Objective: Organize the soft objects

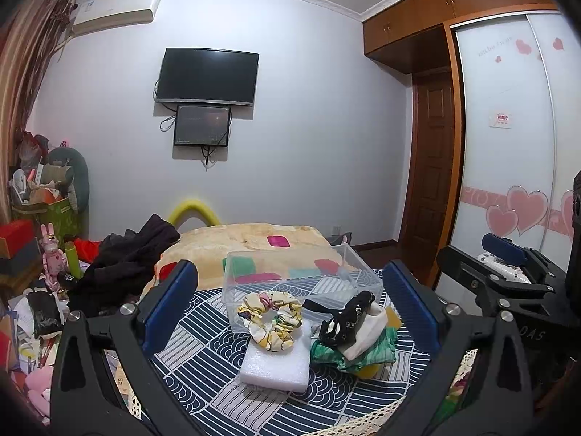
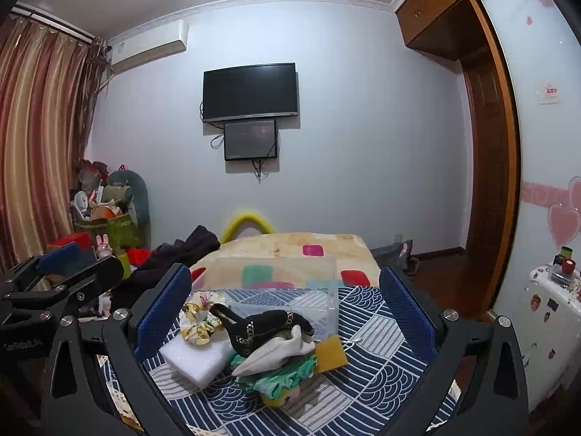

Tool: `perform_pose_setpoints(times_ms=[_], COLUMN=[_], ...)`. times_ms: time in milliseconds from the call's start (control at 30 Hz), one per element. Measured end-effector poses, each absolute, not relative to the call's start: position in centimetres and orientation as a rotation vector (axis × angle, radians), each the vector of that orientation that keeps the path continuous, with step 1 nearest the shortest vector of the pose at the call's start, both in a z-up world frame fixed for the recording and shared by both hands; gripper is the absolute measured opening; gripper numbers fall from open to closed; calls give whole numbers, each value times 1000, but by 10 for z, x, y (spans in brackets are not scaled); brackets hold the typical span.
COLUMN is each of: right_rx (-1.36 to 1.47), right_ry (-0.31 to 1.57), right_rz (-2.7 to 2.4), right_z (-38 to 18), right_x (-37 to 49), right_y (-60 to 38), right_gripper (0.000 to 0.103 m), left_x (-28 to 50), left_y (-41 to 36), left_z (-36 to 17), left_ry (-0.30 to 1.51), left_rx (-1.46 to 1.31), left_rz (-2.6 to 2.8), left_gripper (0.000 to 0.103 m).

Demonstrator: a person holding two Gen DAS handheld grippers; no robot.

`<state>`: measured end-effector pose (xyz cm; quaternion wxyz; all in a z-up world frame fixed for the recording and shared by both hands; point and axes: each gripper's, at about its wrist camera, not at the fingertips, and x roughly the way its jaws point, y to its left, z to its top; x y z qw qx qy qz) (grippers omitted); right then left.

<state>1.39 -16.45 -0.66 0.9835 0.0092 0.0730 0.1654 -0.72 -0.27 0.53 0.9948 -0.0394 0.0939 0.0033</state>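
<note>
Both the left gripper and right gripper hover spread wide, empty, above the floral scrunchie and clear box.

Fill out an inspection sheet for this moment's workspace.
Surface: blue patterned cloth.
Job's things: floral scrunchie on white foam block; black chain-trimmed piece atop white cloth, green fabric and yellow sponge; clear plastic box behind, nothing seen inside.
Clutter: dark clothing, piled items far left.
Grippers: left tool and right tool open, holding nothing.
Cables: wires under the wall television.
Surroundings: blanket, wardrobe, curtain.
</note>
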Motion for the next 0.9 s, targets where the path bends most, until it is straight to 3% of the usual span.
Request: perform_pose_setpoints(times_ms=[900], right_rx=[23], right_ry=[131], right_rz=[337], right_z=[-7], right_x=[11], right_y=[-164], right_gripper=[103], left_x=[-7], left_y=[-8], left_z=[5], left_ry=[179], left_rx=[-65], left_rz=[11], left_gripper=[103])
